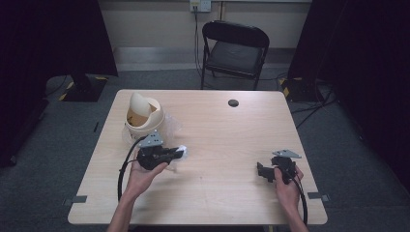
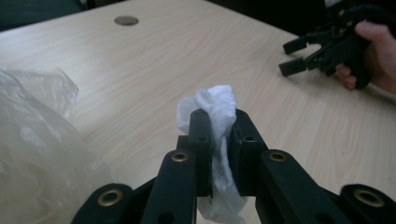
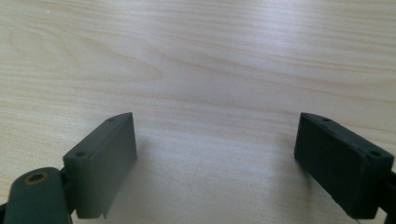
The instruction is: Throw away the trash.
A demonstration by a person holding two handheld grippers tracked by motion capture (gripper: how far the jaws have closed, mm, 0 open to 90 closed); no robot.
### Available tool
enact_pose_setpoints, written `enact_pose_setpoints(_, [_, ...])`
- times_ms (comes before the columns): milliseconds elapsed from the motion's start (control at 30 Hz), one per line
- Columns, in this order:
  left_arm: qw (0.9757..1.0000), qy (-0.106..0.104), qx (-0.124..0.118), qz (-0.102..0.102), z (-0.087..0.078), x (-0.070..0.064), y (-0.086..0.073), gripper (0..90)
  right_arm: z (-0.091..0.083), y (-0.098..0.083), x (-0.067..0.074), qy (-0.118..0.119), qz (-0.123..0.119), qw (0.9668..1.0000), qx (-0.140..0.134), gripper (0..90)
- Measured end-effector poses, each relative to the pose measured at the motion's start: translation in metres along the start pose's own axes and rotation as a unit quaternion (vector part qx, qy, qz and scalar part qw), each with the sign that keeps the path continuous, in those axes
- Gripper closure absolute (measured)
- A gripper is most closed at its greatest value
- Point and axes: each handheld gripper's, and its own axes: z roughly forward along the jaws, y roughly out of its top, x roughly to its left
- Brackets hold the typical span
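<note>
**Left claw clamps a tissue beside the bin**

The left gripper (image 2: 218, 122) has its jaws pinched tight on a crumpled white tissue (image 2: 215, 103), which bulges out above the pads and hangs below them. In the high view that wad sits at the tip of the left gripper (image 1: 180, 152), raised just off the table (image 1: 217, 193), near the cream swing-lid bin (image 1: 143, 115) and its clear plastic liner (image 2: 35, 140). The right gripper (image 3: 215, 158) rests low over bare wood with its jaws spread wide and nothing between them, well apart from the tissue.

Likely trouble from here: the tissue is soft and only partly caught, so a quick swing toward the bin could let it slide out of the pads. The loose liner spilling beside the bin could snag a jaw or get dragged along. The swing lid stands tilted, and a push off-centre might tip the light bin rather than open it.

Count: 2 grippers, 1 tissue, 1 bin, 1 liner, 1 table, 1 folding chair (image 1: 235, 50) beyond it, 1 dark round cable hole (image 1: 233, 103) in the tabletop.
</note>
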Motion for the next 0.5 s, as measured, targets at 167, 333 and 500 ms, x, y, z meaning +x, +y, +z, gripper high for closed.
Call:
enact_pose_setpoints(167, [0.9998, 0.009, -0.018, -0.001, -0.018, 0.005, 0.008, 81.5, 0.0, 0.0, 0.0, 0.0, 0.001, 1.0, 0.0, 12.1])
enact_pose_setpoints(333, [0.9995, 0.027, -0.015, 0.009, -0.035, 0.011, 0.011, 81.5, 0.0, 0.0, 0.0, 0.0, 0.001, 1.0, 0.0, 12.1])
enact_pose_setpoints(500, [0.9982, 0.052, -0.03, -0.001, -0.054, 0.022, 0.013, 81.5, 0.0, 0.0, 0.0, 0.0, 0.001, 1.0, 0.0, 12.1])
